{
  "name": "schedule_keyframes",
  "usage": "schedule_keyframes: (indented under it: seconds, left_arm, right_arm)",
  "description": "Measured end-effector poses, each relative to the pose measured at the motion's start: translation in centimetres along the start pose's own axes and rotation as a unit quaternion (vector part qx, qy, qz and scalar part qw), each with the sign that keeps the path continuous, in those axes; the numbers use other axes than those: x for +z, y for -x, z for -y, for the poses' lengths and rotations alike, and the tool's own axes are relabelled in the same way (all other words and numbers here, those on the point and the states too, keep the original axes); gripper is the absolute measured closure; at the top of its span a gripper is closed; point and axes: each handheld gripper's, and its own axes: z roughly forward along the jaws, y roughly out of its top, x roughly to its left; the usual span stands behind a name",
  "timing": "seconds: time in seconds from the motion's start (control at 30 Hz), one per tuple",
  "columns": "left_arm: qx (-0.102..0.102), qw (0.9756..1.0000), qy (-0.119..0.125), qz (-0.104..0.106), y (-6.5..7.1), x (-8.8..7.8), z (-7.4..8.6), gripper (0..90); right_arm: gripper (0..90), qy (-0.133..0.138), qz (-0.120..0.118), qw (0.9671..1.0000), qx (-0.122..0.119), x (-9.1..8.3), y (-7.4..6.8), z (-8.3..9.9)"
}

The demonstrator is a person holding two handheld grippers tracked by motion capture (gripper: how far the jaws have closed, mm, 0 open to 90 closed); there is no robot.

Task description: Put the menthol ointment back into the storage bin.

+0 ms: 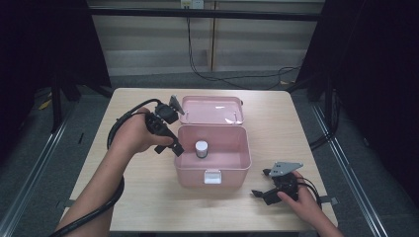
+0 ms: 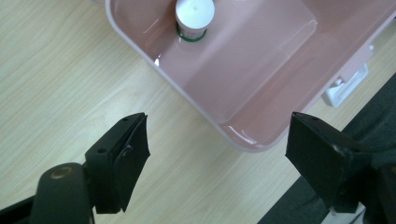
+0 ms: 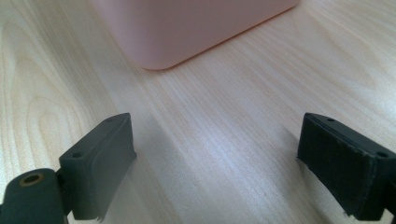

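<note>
Left gripper [image 1: 174, 148] jaws wide, empty, beside box [image 1: 242, 163] left rim. Bottle [image 1: 201, 148] upright inside box, just ahead. Lid [image 1: 212, 109] open. Best retreat clear of rim. Right gripper [image 1: 259, 193] wide, empty, resting.

Your pink storage box [image 2: 261, 70] looks like smooth plastic, glossy enough to catch highlights along its rim and floor; its latch [image 2: 348, 84] is white plastic. The table [image 3: 224, 140] under you shows a pale wood-grain finish with a soft sheen. The jar [image 2: 194, 14] inside has a matt white lid. Your gripper pads [image 3: 105, 163] look like matt black rubbery foam, frayed at the edges.
</note>
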Motion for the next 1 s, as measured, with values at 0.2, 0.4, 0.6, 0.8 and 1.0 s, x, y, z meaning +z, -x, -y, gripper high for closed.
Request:
schedule_keyframes:
  seconds: [0.2,0.4,0.6,0.8,1.0]
  left_arm:
    - [-0.01,0.9999,-0.003,-0.009,-0.7,0.5,1.8,20.8]
    - [-0.012,0.9999,0.003,0.002,-1.5,2.0,4.2,20.8]
    - [-0.026,0.9996,0.011,0.005,-2.4,3.7,6.0,20.8]
    - [-0.041,0.9989,0.02,0.013,-3.1,5.7,7.7,20.8]
    - [-0.046,0.9983,0.033,0.013,-3.2,7.4,8.7,20.8]
  right_arm:
    - [10.4,0.0,0.0,1.0,0.0,0.0,0.0,0.0]
    - [10.4,0.0,0.0,1.0,0.0,0.0,0.0,0.0]
    - [10.4,-0.001,-0.001,1.0,0.002,0.0,0.0,0.0]
    - [10.3,-0.002,-0.001,1.0,0.0,0.0,0.0,0.0]
    - [10.4,-0.002,-0.001,1.0,0.0,0.0,0.0,0.0]
